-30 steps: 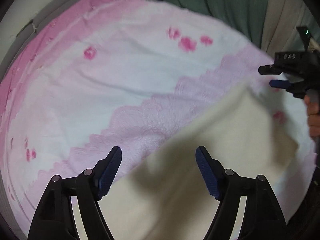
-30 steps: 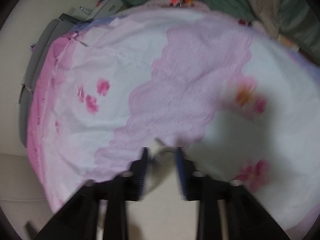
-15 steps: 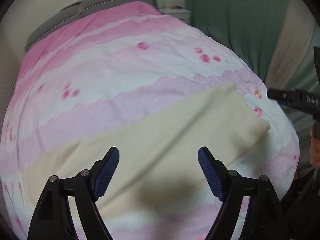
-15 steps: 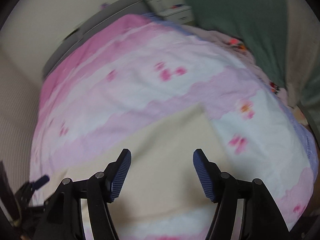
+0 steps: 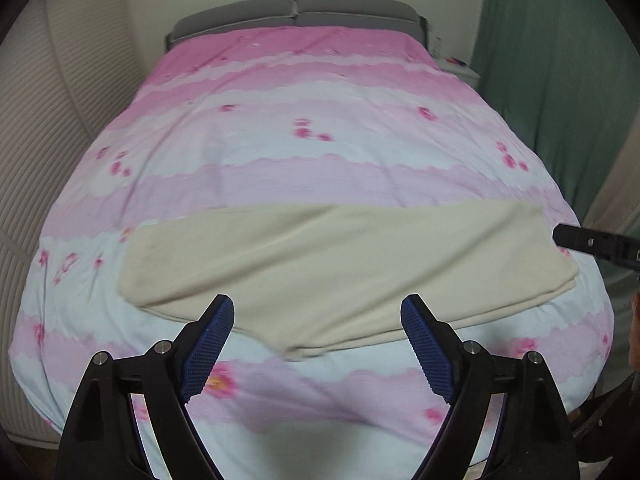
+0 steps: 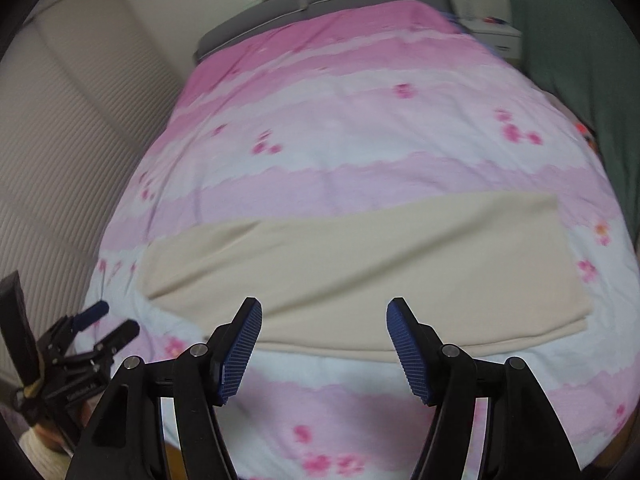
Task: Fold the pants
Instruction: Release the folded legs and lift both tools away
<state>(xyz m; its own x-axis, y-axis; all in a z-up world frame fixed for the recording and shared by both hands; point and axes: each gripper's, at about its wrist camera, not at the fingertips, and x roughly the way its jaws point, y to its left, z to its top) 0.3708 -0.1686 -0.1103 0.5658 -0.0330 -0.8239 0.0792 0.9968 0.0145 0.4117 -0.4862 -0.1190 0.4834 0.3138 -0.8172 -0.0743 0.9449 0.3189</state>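
Cream pants point(image 5: 340, 264) lie folded lengthwise in a long band across the near part of the bed, and show the same way in the right wrist view point(image 6: 360, 264). My left gripper point(image 5: 318, 316) hovers above their near edge, its jaws opening with nothing between them. My right gripper point(image 6: 325, 316) is open and empty too, held above the pants' near edge. The left gripper point(image 6: 92, 332) also shows at the lower left of the right wrist view. Part of the right gripper point(image 5: 592, 244) pokes in at the right edge of the left wrist view.
A pink and white flowered bed cover point(image 5: 320, 140) spans the bed up to a grey headboard point(image 5: 296, 8). A ribbed white wall point(image 5: 40, 160) runs along the left side. A green curtain point(image 5: 560, 80) and a white nightstand point(image 6: 496, 36) stand at the right.
Both grippers pulled back and up from the cloth and rolled level, so the whole bed now shows. The right gripper let go of the pants' edge and opened; the pants lie flat.
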